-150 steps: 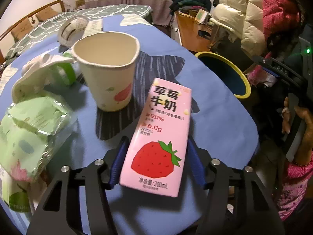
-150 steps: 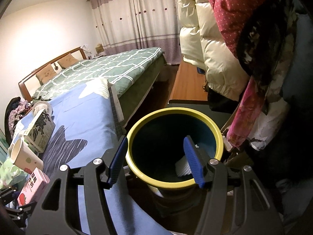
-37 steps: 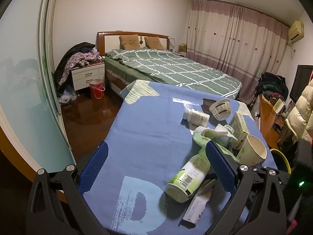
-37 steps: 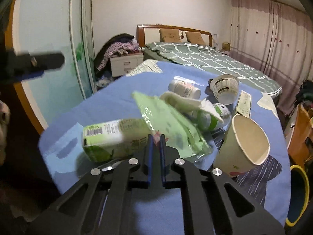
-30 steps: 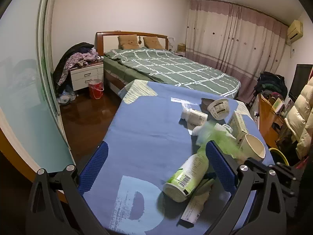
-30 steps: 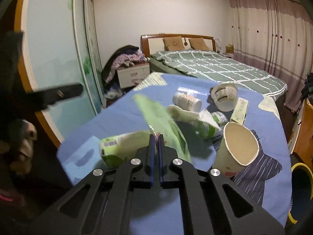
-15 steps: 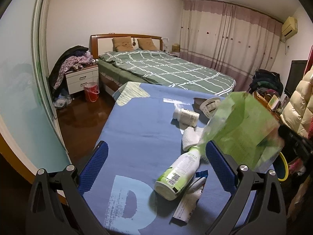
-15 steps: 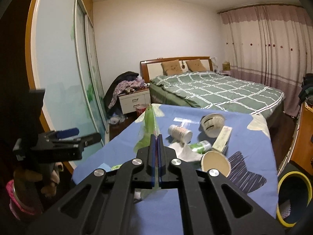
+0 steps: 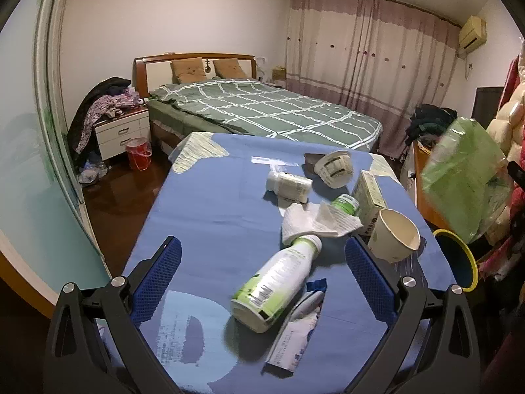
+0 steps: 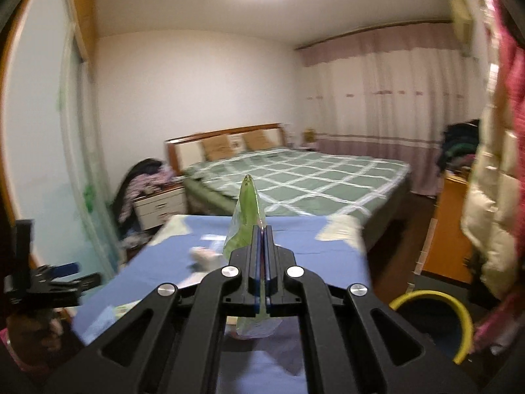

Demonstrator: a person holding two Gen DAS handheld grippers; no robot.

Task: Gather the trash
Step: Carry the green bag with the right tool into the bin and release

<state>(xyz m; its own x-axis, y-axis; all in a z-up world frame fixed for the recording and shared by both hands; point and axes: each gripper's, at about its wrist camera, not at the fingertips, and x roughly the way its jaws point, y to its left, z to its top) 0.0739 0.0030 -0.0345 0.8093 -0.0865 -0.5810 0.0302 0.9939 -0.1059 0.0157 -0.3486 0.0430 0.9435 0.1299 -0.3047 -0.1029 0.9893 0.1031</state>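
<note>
**Green wrapper off the table, headed for the bin**

Starting on my left: the left gripper (image 9: 262,256) hangs over the blue table (image 9: 210,203) with its jaws spread wide and nothing between them. Just ahead of it, between the blue pads, lies the green-and-white bottle (image 9: 275,279) on its side, with a flat white packet (image 9: 292,341) touching its base. Beyond the bottle sit the crumpled tissue (image 9: 311,223), a small white bottle (image 9: 288,184) and a tipped yogurt cup (image 9: 334,167); off the right finger stands the paper cup (image 9: 393,239).

A second ago the green wrapper (image 10: 246,216) was still down among that pile. Now my right gripper (image 10: 261,262) has it pinched tight between closed jaws, edge-on and raised clear of the table. From the left camera it hangs at the far right, above the yellow-rimmed bin (image 9: 459,262).

In the right view the bin (image 10: 436,315) sits low and to the right of the claw. I judge the carry nearly done: swing right, drop it in, then return for the bottle.
</note>
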